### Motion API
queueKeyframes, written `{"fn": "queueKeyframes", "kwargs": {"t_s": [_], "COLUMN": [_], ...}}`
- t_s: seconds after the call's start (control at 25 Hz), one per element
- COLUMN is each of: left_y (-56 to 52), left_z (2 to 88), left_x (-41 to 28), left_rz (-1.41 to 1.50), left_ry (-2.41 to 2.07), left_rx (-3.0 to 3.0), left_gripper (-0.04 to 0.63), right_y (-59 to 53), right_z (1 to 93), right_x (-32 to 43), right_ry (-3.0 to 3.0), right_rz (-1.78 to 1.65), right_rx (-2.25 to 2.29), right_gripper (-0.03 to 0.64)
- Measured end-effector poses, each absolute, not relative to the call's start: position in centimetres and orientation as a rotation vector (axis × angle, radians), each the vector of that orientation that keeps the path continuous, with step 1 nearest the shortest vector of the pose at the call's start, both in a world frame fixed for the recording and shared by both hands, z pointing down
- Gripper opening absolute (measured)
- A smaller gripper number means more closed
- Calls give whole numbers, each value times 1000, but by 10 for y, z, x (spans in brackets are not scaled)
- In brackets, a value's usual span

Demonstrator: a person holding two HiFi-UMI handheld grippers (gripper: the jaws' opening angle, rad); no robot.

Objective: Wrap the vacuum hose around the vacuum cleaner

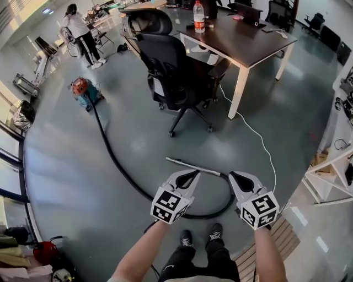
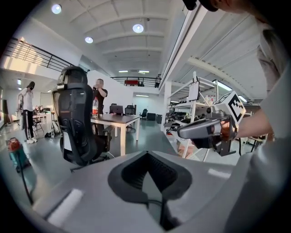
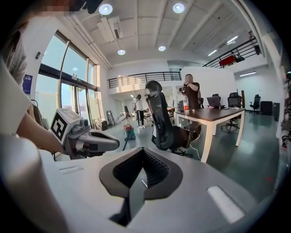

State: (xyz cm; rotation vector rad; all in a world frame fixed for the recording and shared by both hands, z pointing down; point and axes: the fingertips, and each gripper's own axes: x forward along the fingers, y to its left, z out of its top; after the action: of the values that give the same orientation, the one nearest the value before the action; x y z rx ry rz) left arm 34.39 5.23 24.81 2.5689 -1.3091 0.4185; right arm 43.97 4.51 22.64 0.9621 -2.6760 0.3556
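A grey floor (image 1: 99,209) is seen from above, and a black office chair (image 1: 171,71) stands on it. Directly behind and to the right of that chair a brown worktop (image 1: 248,41) is set. The vacuum hose (image 1: 113,157) is laid unwrapped on the floor: it is run from the left of the chair past its near side and curled into a loop well in front of it, with its metal wand (image 1: 193,165) stretched out in front of the chair. The vacuum cleaner (image 1: 83,89) is placed well to the left of the chair, with the hose joined to it. The left gripper (image 1: 193,174) and right gripper (image 1: 234,176) are held side by side in front of the chair, above the hose loop. The left fingers (image 2: 91,195) are clenched together on nothing, and the right fingers (image 3: 204,182) likewise. A bottle (image 1: 199,16) is stood on the worktop behind the chair.
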Motion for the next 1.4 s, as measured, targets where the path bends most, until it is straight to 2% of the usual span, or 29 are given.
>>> {"fn": "queueKeyframes", "kwargs": {"t_s": [0.2,0.52,0.8,0.92,1.2,1.4], "left_y": [15,-17,-55,-69,-101,-136], "left_z": [371,632,828,891,1001,1046], "left_x": [332,306,295,290,281,286], "left_rz": [555,861,1099,1162,1403,1532], "left_ry": [-1245,-1103,-983,-953,-794,-637], "left_rx": [2562,2524,2534,2535,2570,2592], "left_gripper": [0,0,0,10,116,204], "right_y": [15,-5,-20,-27,-28,-25], "right_z": [349,588,766,822,906,937], "right_x": [432,413,405,403,402,412], "right_ry": [-2600,-2493,-2440,-2432,-2423,-2402], "right_rz": [363,389,377,375,323,316], "right_rx": [927,802,677,654,622,640], "right_gripper": [25,25,103,109,103,100]}}
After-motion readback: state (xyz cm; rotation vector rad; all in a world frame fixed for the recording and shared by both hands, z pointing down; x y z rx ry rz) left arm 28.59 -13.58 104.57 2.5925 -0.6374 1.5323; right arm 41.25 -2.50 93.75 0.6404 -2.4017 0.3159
